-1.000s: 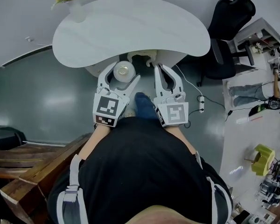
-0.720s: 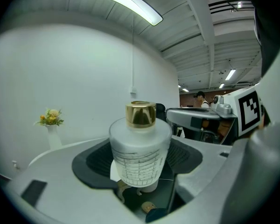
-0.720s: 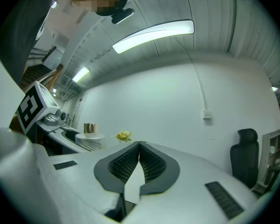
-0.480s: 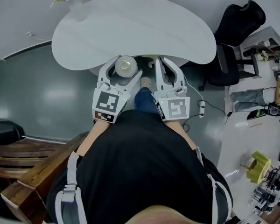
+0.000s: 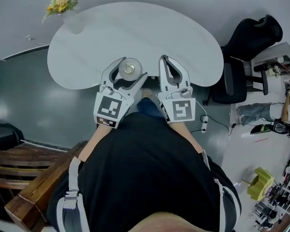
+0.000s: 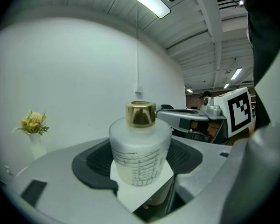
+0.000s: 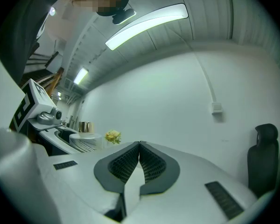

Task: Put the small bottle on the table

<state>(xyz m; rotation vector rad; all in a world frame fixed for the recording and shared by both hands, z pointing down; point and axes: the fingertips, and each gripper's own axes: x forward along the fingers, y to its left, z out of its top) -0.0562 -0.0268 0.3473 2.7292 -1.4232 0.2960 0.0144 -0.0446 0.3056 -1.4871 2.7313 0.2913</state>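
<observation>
A small frosted bottle [image 6: 140,150] with a gold cap [image 6: 140,114] stands upright between my left gripper's [image 5: 129,73] pads, which are shut on it. In the head view the bottle [image 5: 129,70] shows from above, held over the near edge of the white table [image 5: 135,37]. My right gripper [image 5: 163,60] sits just to the right of it, shut with its tips touching and nothing between them. In the right gripper view the bottle [image 7: 85,135] and the left gripper [image 7: 60,134] show at the left.
A white vase of yellow flowers [image 5: 63,6] stands at the table's far left. A black office chair [image 5: 246,57] is to the right of the table. A wooden bench [image 5: 19,178] lies at the lower left. A white desk with clutter [image 5: 266,153] runs along the right.
Both grippers have moved forward with the bottle, from over the floor by the table's base to over the table's near edge. The left grip has not changed.
</observation>
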